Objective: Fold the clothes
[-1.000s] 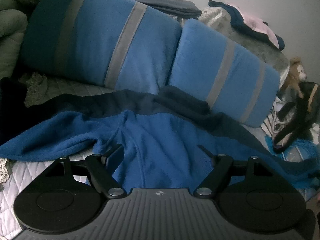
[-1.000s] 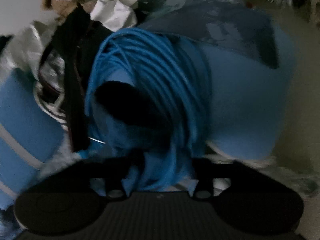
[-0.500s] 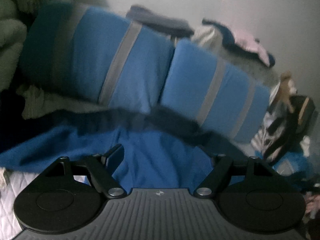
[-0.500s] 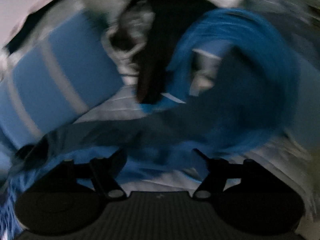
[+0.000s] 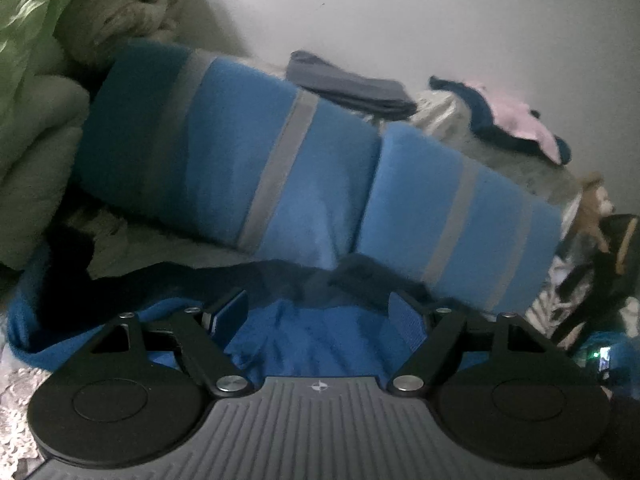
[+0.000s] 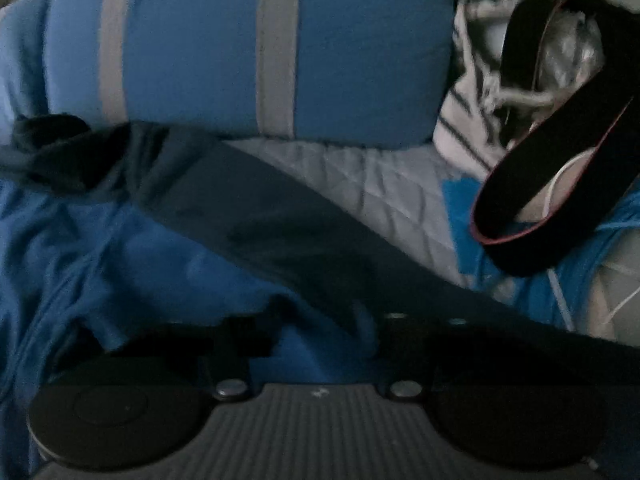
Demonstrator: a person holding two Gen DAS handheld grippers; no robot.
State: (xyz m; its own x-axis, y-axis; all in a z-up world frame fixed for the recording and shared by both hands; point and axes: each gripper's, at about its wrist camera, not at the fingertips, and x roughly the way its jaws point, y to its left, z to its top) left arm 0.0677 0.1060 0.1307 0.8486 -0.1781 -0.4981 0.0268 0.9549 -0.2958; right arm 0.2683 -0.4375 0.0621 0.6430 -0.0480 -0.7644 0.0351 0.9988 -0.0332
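I take the two pillows (image 5: pixel 280 168) as my landmark; they lie side by side, end to end, on the bed (image 6: pixel 360 176). In front of them a garment (image 5: pixel 304 332) is spread on the bed, its far edge touching their base. My left gripper (image 5: pixel 318 312) sits over the garment's near part. Behind the pillows, against the wall (image 5: pixel 400 12), lies folded clothing (image 5: pixel 352 88). To their left is bunched bedding (image 5: pixel 36 120). To their right sits a strap (image 6: pixel 560 152), with a stuffed toy (image 5: pixel 596 208) nearby.

Quilted bed (image 6: pixel 360 176) carries blue fleece garment (image 6: pixel 120 248), striped pillows (image 5: pixel 248 160).
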